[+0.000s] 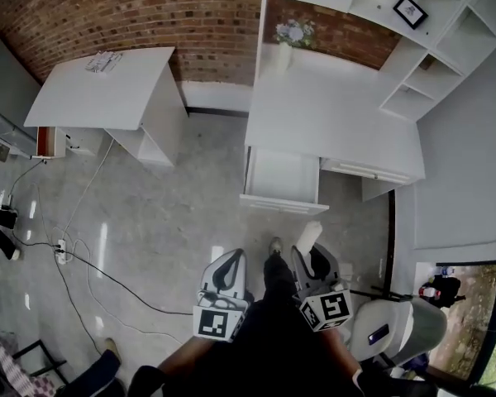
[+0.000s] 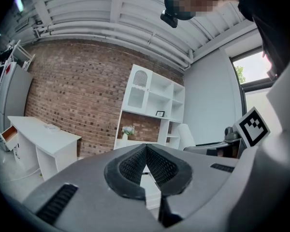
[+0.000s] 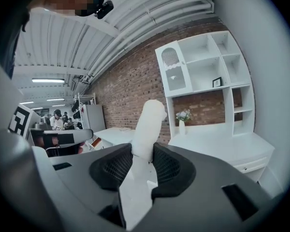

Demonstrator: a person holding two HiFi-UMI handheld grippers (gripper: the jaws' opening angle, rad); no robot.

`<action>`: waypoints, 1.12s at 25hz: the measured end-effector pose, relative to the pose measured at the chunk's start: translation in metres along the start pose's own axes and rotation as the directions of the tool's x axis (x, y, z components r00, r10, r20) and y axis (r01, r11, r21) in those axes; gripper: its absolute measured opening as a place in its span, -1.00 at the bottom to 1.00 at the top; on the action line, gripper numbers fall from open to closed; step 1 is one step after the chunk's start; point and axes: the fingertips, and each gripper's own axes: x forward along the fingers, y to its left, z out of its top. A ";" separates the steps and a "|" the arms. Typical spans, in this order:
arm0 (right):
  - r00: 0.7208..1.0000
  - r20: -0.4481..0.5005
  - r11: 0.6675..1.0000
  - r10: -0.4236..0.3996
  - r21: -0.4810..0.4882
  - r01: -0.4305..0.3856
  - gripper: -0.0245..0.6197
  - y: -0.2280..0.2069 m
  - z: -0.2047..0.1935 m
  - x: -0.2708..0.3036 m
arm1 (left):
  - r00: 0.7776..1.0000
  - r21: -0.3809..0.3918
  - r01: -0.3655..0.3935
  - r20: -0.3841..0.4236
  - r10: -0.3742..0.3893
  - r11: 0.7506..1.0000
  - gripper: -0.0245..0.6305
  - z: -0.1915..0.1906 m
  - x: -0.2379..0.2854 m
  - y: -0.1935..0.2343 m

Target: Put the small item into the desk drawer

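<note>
The white item (image 3: 150,122) is clamped in the right hand-held gripper (image 3: 144,152), end protruding for release into the open drawer (image 1: 281,179) of the table (image 1: 331,118), well ahead. The left hand-held gripper (image 2: 146,154) is closed, empty.

an open drawer (image 1: 283,176) is set in the front of the desk (image 1: 339,118), toward its left end. a vase (image 1: 283,55) is stood at the desk's back left corner. a shelf unit (image 1: 459,11) is raised behind the desk, and a second table (image 1: 103,89) is placed left of the desk.
</note>
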 end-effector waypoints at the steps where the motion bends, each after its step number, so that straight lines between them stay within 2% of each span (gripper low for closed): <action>1: 1.000 -0.001 1.000 0.014 -0.007 -0.014 -0.48 -0.007 0.001 0.009 | 1.000 0.001 -0.016 0.002 0.016 1.000 -0.85 0.000 0.009 0.003; 6: 0.994 -0.011 0.993 0.107 -0.046 -0.108 -0.48 -0.045 0.018 0.054 | 0.993 -0.009 -0.112 0.028 0.113 0.994 -0.85 0.010 0.065 0.009; 14: 0.977 -0.026 0.972 0.213 -0.093 -0.215 -0.48 -0.123 0.042 0.115 | 0.968 -0.010 -0.244 0.055 0.244 0.970 -0.85 0.030 0.150 0.005; 18: 0.965 -0.054 0.960 0.256 -0.102 -0.260 -0.48 -0.152 0.034 0.137 | 0.957 0.006 -0.284 0.064 0.283 0.959 -0.85 0.035 0.172 -0.001; 21: 0.959 -0.069 0.955 0.275 -0.092 -0.281 -0.48 -0.162 0.028 0.151 | 0.948 0.003 -0.316 0.036 0.316 0.949 -0.85 0.026 0.181 0.002; 28: 0.942 -0.143 0.945 0.304 -0.079 -0.317 -0.48 -0.168 0.005 0.192 | 0.948 0.029 -0.317 0.022 0.317 0.948 -0.85 0.027 0.212 0.018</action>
